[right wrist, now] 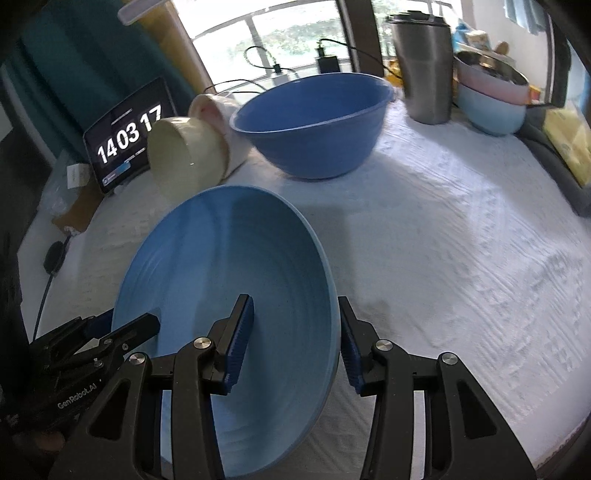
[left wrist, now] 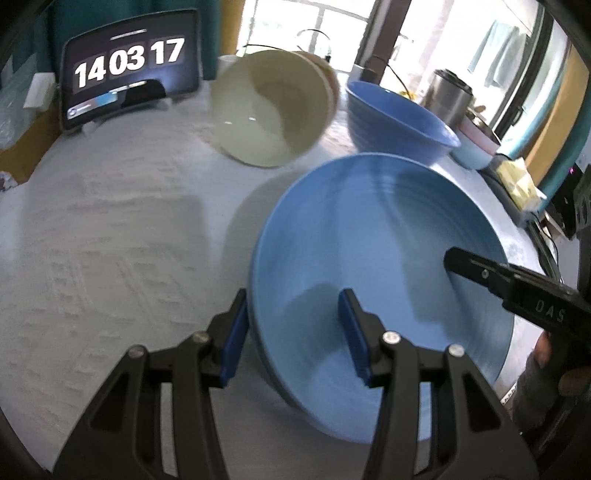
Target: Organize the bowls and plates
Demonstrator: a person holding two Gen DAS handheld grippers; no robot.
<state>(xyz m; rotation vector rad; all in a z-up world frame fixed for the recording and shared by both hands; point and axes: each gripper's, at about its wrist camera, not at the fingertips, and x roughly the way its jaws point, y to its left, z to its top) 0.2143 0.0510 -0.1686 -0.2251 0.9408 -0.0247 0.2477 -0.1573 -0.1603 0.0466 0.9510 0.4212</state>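
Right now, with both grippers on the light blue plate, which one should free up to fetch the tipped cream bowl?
Probably left. The cream bowl lies ahead of the left gripper; the right gripper would have to cross the light blue plate.

Looks like we're in someone's home here: a desk (right wrist: 461, 229) under a white textured cloth, big windows (right wrist: 280, 33) behind, teal curtains (right wrist: 74, 62), a steel tumbler (right wrist: 424, 70), crockery lying about, and a tablet clock (left wrist: 129, 66) propped up.
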